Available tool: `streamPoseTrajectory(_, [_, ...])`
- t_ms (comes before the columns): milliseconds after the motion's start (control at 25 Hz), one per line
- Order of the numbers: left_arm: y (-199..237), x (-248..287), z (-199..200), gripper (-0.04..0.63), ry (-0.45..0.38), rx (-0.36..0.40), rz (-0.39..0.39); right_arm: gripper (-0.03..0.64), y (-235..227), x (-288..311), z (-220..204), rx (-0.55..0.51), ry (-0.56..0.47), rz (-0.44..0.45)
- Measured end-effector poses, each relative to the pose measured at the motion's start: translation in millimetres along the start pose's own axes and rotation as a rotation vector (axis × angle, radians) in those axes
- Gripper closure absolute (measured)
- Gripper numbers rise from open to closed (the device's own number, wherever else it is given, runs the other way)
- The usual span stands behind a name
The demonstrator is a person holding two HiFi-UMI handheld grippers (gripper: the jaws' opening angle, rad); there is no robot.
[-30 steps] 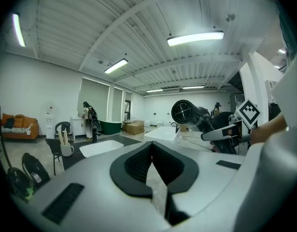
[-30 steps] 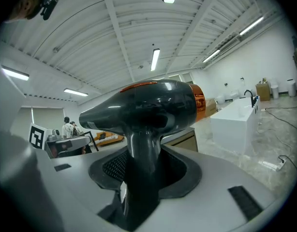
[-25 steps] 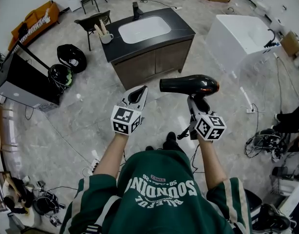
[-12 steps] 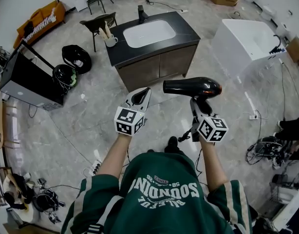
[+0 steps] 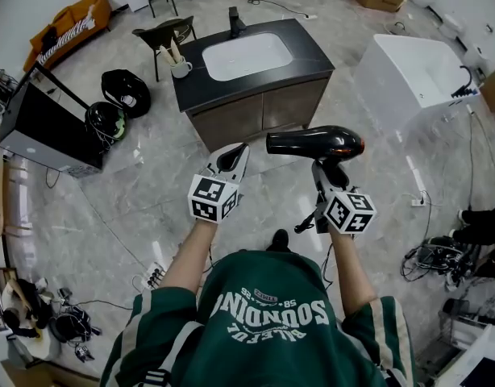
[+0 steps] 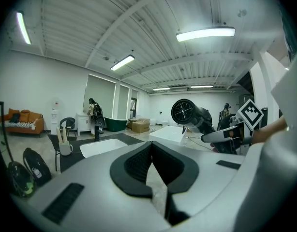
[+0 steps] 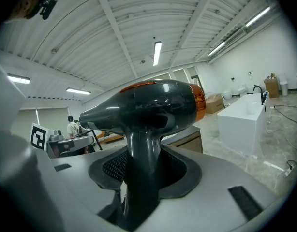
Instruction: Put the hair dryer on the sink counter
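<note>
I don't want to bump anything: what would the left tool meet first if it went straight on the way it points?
Most likely the front of the sink cabinet, below the counter: the left tool points at it, with only floor between. Depth is unclear, so this is a guess.

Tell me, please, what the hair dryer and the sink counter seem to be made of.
Hair dryer: probably glossy black plastic, given sharp highlights on its shell; orange band looks metallic. Sink counter: dark matte slab, stone or laminate, unclear; white basin looks ceramic.
</note>
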State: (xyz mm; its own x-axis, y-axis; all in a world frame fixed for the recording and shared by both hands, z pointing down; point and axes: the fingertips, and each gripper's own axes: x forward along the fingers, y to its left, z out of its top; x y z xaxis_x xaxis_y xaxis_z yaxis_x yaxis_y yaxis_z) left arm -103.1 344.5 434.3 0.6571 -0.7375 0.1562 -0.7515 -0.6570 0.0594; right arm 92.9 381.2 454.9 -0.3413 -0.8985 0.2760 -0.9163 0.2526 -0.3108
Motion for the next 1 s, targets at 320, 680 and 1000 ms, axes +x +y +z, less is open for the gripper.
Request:
streamPoseTrajectory(320, [4.8, 31.7, 6.0, 0.584, 0.01, 0.004, 0.022, 0.423, -23.9, 23.8, 15.5, 0.003, 0.001, 0.025])
streamPoseTrajectory(680, [-1.6, 63.8, 14.7, 0.584, 0.008, 0.003, 0.061, 0.423, -55.2, 36.0, 31.2, 0.001, 0.008, 0.065])
streamPoseTrajectory(1000, [-22.1, 89.6, 19.0, 0.584, 0.014, -0.008, 0.1, 0.423, -91.9, 34.8, 42.2, -0.005, 0.038, 0.097])
